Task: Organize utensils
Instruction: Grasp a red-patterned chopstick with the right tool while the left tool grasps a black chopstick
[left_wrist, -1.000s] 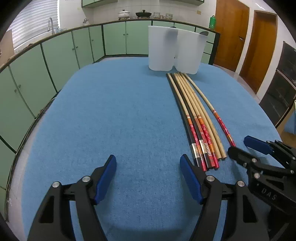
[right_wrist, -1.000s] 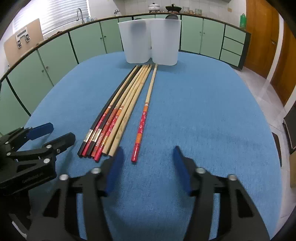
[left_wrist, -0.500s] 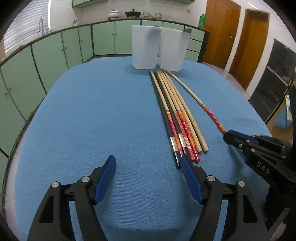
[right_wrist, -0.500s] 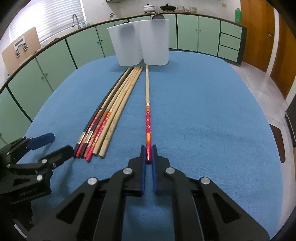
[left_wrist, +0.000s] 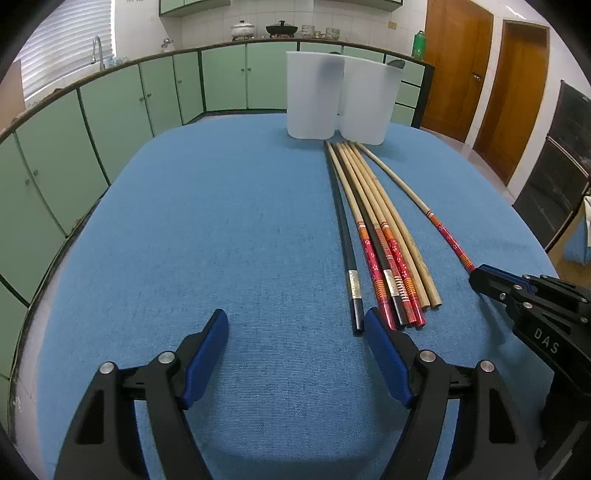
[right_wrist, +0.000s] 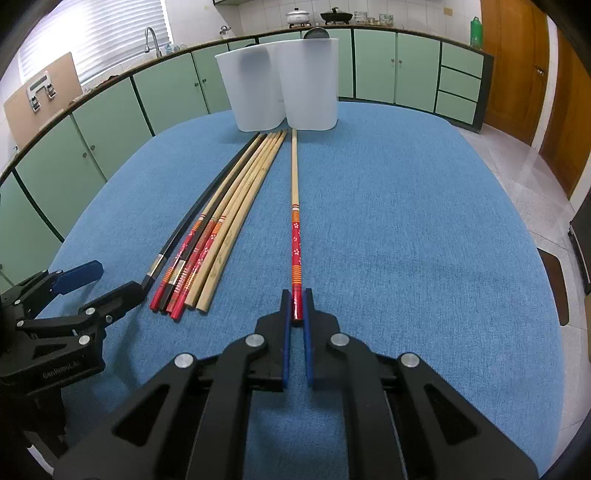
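— Where is the red-ended chopstick (right_wrist: 296, 236)?

— Flat, its red end between the right tongs (right_wrist: 297, 306).

— And the others?

— The chopstick bundle (left_wrist: 373, 229) lies ahead of the left tongs (left_wrist: 295, 334), tips pointing to two white containers (left_wrist: 341, 99).

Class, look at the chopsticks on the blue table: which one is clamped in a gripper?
The lone red-ended chopstick, lying apart to the right of the bundle; the right gripper is shut on its red end.

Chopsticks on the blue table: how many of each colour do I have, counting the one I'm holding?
Black chopsticks: 2
Red-ended chopsticks: 3
Plain bamboo chopsticks: 2
Total: 7
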